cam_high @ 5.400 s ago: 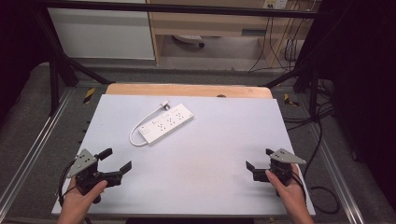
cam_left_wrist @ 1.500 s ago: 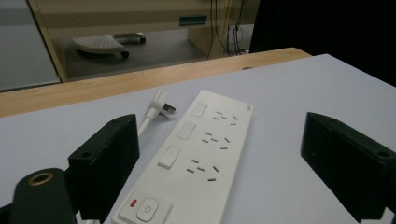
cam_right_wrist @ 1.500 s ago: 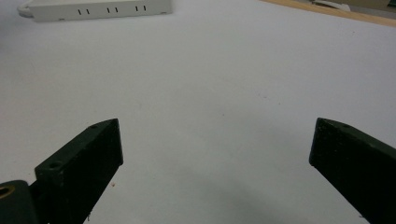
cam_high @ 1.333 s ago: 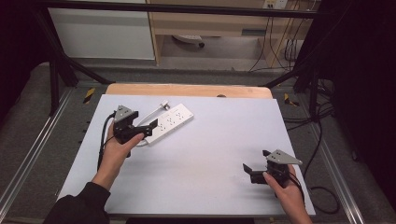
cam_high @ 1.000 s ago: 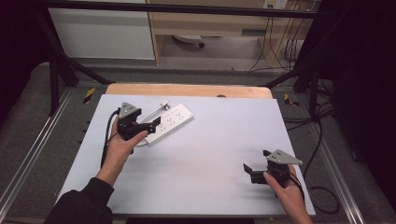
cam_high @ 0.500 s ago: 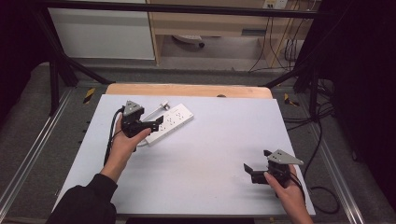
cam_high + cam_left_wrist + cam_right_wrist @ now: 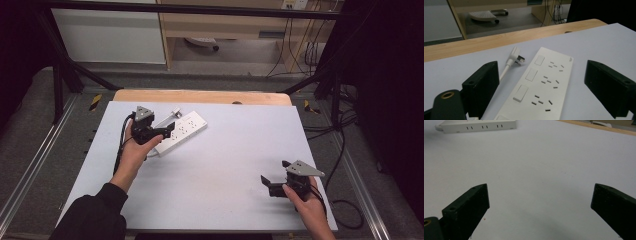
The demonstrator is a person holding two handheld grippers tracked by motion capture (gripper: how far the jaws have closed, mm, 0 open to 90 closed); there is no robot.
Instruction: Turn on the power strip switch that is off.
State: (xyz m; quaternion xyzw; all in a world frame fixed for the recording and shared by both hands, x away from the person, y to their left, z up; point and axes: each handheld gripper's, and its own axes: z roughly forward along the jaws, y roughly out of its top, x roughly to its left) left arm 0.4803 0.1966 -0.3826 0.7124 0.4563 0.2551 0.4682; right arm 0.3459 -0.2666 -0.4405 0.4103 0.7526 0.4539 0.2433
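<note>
Power strip (image 7: 180, 132), one, white, lay flat at the far left part of the white table (image 7: 230, 165), angled, long axis running toward far right; one plug (image 7: 175, 113) on one white cord just beside its far edge; two grippers counted in the high view; left gripper (image 7: 159, 133) sat over the near-left end of the strip, jaws spread, nothing pinched; right gripper (image 7: 273, 183) rested near the right near corner, well apart from the strip, jaws apart and empty; one hand per gripper, dark sleeve on the left arm; wooden table edge beyond the white surface.

Left gripper view: two black jaws released wide either side of the strip (image 7: 541, 87); strip lay between them, contact unclear; three rocker switches in a row counted along the left side, three groups of socket slots beside them; plug (image 7: 515, 58) with its prongs lay just left of the strip's far end, cord (image 7: 503, 72) running back toward the left jaw.

Right gripper view: two jaws wide, bare table (image 7: 536, 170) between them; strip (image 7: 477, 126) seen edge-on far off at top left.

Versus 5.4 s ago: left gripper had moved from the near-left corner up to the strip; versus 0.5 s ago it sat slightly farther right along the strip; right gripper stayed put; strip had not shifted.
</note>
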